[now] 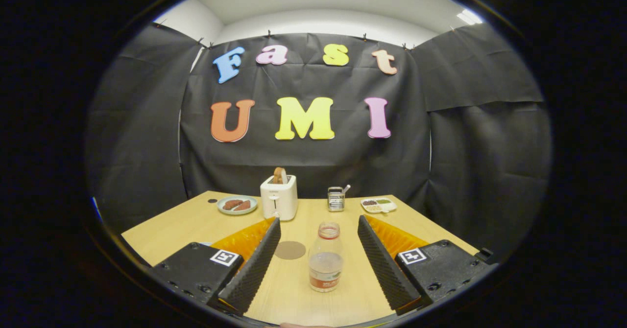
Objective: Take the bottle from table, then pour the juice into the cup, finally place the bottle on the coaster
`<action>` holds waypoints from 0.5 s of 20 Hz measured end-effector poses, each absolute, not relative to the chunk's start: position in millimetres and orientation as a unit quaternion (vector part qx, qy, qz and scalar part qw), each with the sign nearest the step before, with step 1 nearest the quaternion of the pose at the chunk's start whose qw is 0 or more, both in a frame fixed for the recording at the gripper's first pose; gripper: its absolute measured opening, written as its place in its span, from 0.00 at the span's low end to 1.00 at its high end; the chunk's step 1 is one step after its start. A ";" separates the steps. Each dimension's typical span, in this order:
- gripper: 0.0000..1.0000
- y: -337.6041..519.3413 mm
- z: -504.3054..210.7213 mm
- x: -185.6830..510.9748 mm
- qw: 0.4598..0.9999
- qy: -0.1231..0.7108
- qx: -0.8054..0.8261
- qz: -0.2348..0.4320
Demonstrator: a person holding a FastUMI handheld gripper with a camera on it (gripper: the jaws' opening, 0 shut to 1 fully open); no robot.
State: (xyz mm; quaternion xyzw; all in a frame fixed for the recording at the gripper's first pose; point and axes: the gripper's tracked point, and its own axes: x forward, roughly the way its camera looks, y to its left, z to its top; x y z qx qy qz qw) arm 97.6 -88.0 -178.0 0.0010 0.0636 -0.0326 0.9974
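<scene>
Standing upright between fingers: bottle.

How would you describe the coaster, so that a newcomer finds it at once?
Start from the white toaster on the light wooden table. Nearer the open gripper, left of the clear plastic bottle, lies the flat round brown coaster. Unlike the plates, it is bare and dark.

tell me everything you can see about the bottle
The bottle is small, clear and plastic-looking, with a band label low on its body and its mouth apparently uncapped. It stands upright on the wooden table, between the open gripper fingers, touching neither. It looks partly filled with pale liquid. A round brown coaster lies just left of it.
</scene>
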 end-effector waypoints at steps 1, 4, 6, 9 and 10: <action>1.00 -89.9 -182.0 99.7 0.997 0.062 0.000 -0.035; 1.00 -92.6 -197.8 103.9 0.997 0.064 0.004 -0.037; 1.00 -94.2 -209.9 109.2 0.997 0.068 0.004 -0.036; 1.00 -102.6 -229.8 117.4 0.995 0.084 0.010 -0.045; 1.00 -105.2 -235.9 119.3 0.995 0.088 0.013 -0.047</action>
